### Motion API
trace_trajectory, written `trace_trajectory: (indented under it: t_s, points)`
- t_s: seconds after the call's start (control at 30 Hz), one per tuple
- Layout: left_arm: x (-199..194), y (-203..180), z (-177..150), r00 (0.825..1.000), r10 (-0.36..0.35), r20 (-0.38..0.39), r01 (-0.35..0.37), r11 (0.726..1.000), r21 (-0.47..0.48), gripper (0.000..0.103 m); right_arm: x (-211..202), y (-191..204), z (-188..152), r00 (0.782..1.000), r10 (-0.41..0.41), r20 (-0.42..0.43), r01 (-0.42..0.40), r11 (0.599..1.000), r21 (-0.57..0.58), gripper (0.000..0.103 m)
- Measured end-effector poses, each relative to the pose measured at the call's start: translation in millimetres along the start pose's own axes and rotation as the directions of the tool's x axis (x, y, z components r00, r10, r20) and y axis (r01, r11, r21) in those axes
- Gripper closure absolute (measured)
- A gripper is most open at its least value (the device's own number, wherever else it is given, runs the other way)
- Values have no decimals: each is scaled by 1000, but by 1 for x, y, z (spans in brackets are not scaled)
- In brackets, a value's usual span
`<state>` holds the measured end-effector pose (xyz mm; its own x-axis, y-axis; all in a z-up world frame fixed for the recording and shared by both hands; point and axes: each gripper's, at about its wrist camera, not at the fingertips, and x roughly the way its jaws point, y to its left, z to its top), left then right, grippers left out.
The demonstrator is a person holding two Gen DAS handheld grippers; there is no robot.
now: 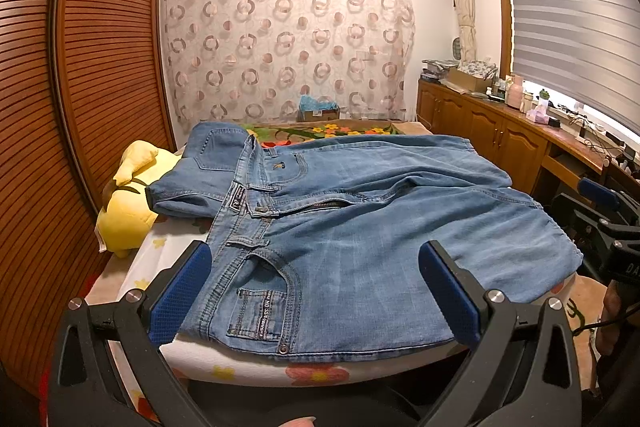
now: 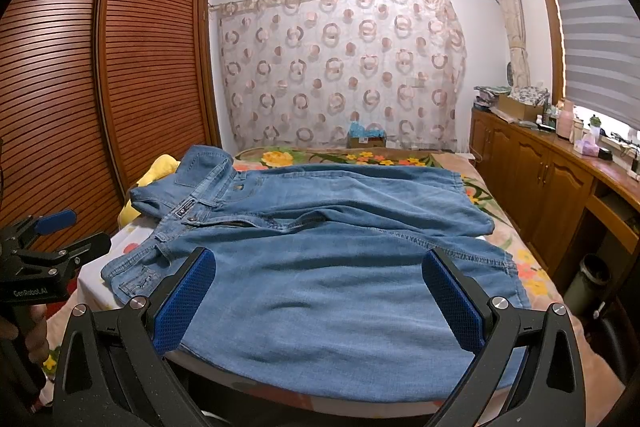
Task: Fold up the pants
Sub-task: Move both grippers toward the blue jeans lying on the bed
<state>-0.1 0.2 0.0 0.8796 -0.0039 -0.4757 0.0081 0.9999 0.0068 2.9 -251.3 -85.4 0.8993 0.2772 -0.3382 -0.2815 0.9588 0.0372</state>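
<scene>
Pants (image 1: 360,247), light-blue denim, lie spread flat, fly unzipped; left gripper (image 1: 316,291) and right gripper (image 2: 320,299) both spread wide.

"GenRoboLAI" stands on the left gripper (image 2: 56,239); the jeans (image 1: 360,227) pocket label is illegible.

The pants (image 1: 360,227) are lying spread across the bed (image 1: 248,371), waistband pointing toward nine o'clock, legs running toward three o'clock. A plush toy (image 1: 128,203) is sitting at nine o'clock, partly under the waistband end. The wardrobe (image 1: 80,67) is standing beyond it at nine. A curtain (image 1: 288,43) is hanging at twelve o'clock, behind the bed. The cabinet (image 1: 500,135) is running along two o'clock.
</scene>
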Motion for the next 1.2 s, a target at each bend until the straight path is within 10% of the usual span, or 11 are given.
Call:
trace_trajectory:
  t_s: [1.2]
  points:
    - [0,0,0,1000,-1,4,1,1000,-2,0,-1,-1,1,1000,0,8,0,1000,7,0]
